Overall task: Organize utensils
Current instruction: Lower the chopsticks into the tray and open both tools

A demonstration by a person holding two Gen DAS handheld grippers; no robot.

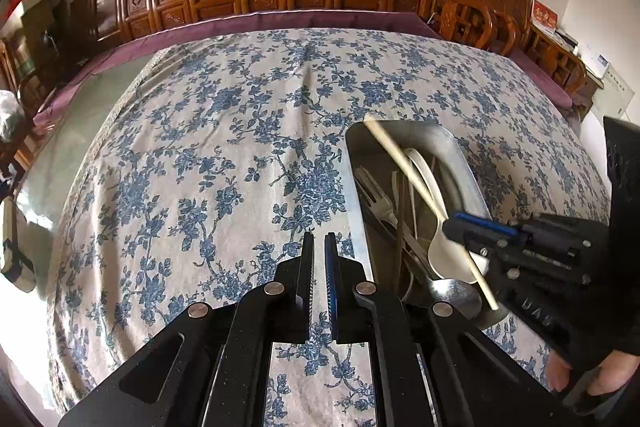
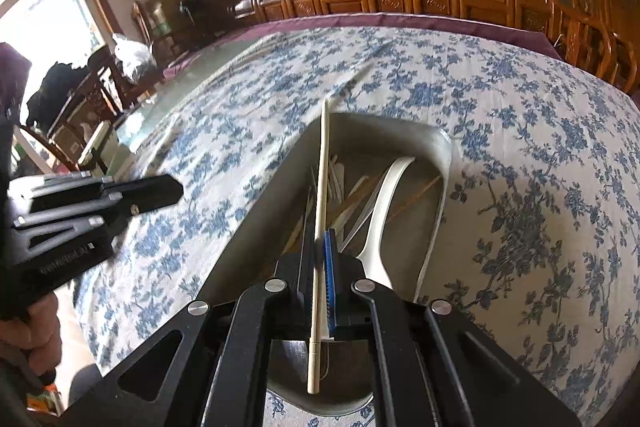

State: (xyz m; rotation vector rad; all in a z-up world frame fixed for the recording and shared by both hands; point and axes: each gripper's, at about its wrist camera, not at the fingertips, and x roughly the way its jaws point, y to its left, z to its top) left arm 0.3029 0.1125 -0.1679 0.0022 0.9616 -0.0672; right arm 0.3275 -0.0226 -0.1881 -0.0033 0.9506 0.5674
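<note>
the right gripper (image 2: pixel 320 239) is clenched on a pale chopstick (image 2: pixel 321 187), holding it lengthwise above the metal tray (image 2: pixel 436 155) of utensils; the left gripper (image 1: pixel 319 239) is closed, empty, over the floral tablecloth (image 1: pixel 200 147) beside the tray

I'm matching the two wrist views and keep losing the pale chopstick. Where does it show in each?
Left wrist: the pale chopstick slants across the metal tray at right, clamped in the right gripper.
Right wrist: centre, running up between the shut jaws, over the tray.
Shared landmark: the white plastic spoon in the tray, beside the chopstick.
</note>
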